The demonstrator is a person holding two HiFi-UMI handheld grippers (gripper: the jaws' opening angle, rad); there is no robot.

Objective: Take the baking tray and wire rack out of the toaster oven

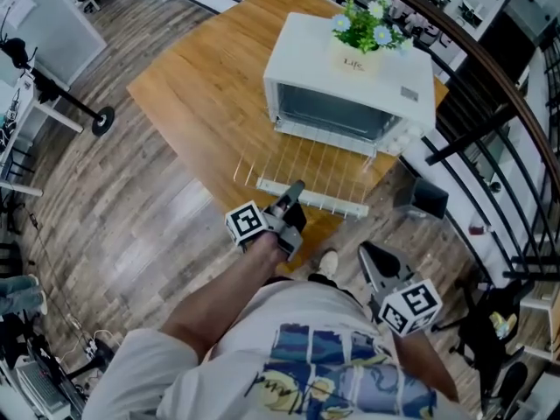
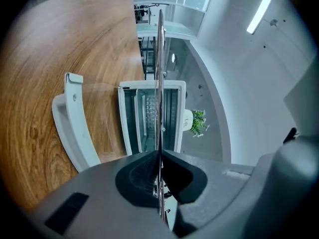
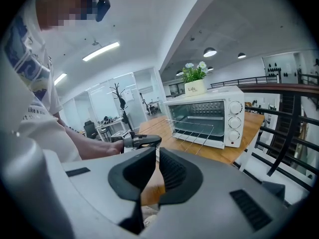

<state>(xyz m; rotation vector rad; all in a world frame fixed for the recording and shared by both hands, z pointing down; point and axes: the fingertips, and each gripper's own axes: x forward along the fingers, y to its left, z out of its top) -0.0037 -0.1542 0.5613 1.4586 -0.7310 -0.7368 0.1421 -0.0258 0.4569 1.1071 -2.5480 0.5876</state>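
The wire rack (image 1: 306,160) was clamped level by the left gripper (image 1: 295,189) to clear the oven door (image 1: 337,205). The right gripper (image 3: 155,153), seemingly closed, was held back empty.

Bright, even light; ceiling strip-light (image 3: 101,51) glare; fisheye warp, dark vignetted corners.

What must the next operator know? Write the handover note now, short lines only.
Left tongs: shut on the front edge of the wire rack.
Right tongs: together, empty, low beside the person, off the table.
Toaster oven: on the table, door open and down, rack drawn out over it.
Baking tray: not made out; check inside the oven.
Done: rack nearly free.
Left: clear the rack, set it down, take out the tray.
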